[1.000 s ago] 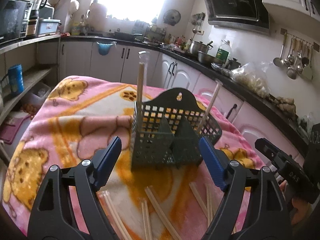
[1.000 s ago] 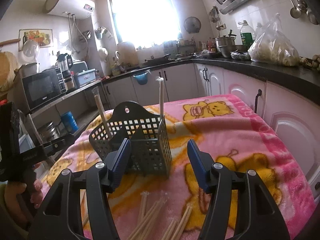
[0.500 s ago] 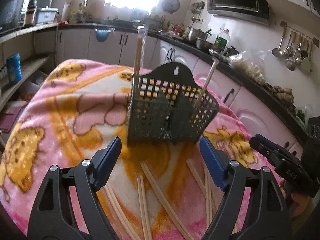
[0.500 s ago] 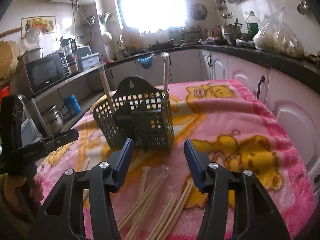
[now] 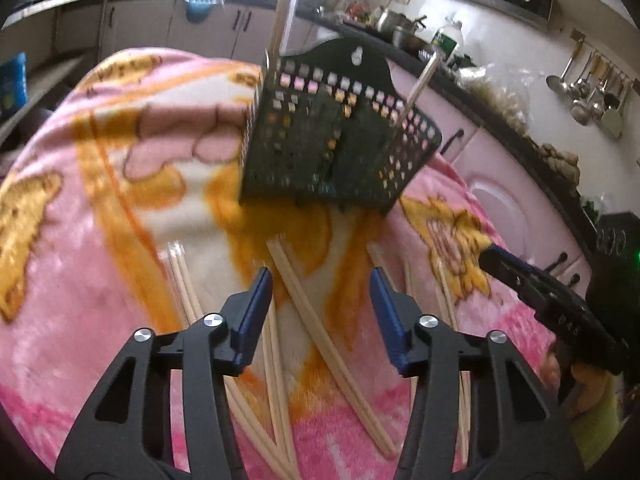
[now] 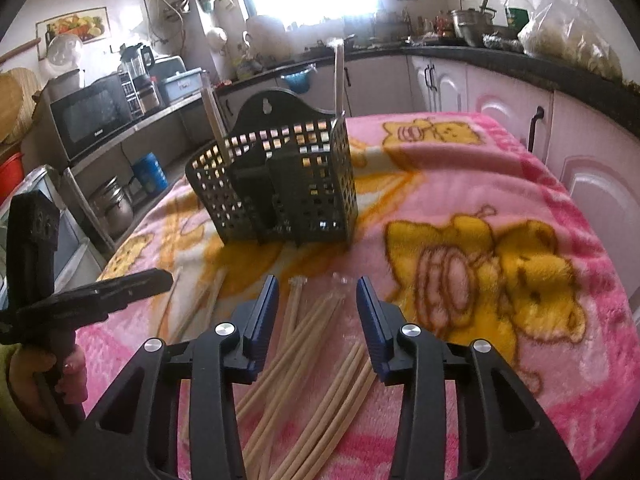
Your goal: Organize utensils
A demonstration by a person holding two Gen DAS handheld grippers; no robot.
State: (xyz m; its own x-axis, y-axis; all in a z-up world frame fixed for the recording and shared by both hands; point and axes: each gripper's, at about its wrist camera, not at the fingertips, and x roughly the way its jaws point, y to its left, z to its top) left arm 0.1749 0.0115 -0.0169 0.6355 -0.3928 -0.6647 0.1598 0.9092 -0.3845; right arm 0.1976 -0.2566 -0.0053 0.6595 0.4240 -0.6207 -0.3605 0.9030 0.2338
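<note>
Beyond both tools, the black utensil basket point(image 6: 276, 184) holds only two chopsticks, while many loose chopsticks point(image 6: 320, 364) remain under the half-spread, closing, empty left tool point(image 5: 320, 312) and right tool point(image 6: 316, 316).

- My left gripper point(image 5: 321, 288) points forward and down, jaws partly apart; they've just been closing, nothing pinched between the blue pads point(image 5: 256, 312).
- My right gripper point(image 6: 317, 298) also tilts down, jaws partly apart, just been closing too, pads point(image 6: 370, 316) not pressing on anything.
- In the right wrist view the left gripper point(image 6: 160, 278) sits at far left, a hand point(image 6: 60, 368) wrapped round its handle.
- In the left wrist view the right gripper point(image 5: 486, 258) pokes in from the right edge; its jaw gap can't be read there.
</note>
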